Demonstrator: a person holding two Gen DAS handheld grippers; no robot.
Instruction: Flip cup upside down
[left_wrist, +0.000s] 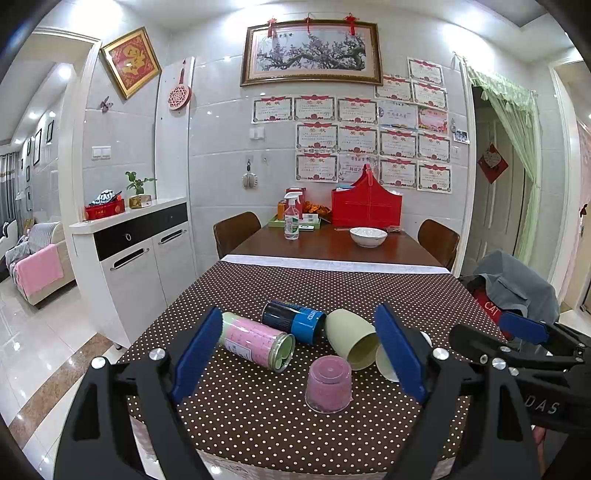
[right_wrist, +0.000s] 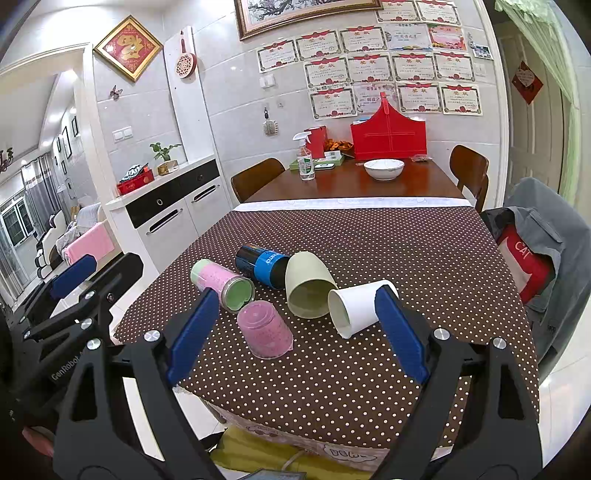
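The white paper cup (right_wrist: 360, 306) is found lying on its side on the polka-dot counter (right_wrist: 424, 251), mouth toward the near edge, touching the pale green cup (right_wrist: 308, 286). It is judged light, thin-walled and easily crushed; a gentle hold across the mid-body is advised. The right hand-held gripper (right_wrist: 295, 332) is held empty with jaws wide apart, its right finger overlapping the cup. The left hand-held gripper (left_wrist: 297, 354) is likewise spread and empty. A pink plastic cup (right_wrist: 264, 330) already stands inverted nearby.

Left gripper (left_wrist: 301, 350) fingers (left_wrist: 195, 354) spread wide, right gripper (right_wrist: 297, 332) fingers (right_wrist: 400, 332) spread wide, both gripping nothing
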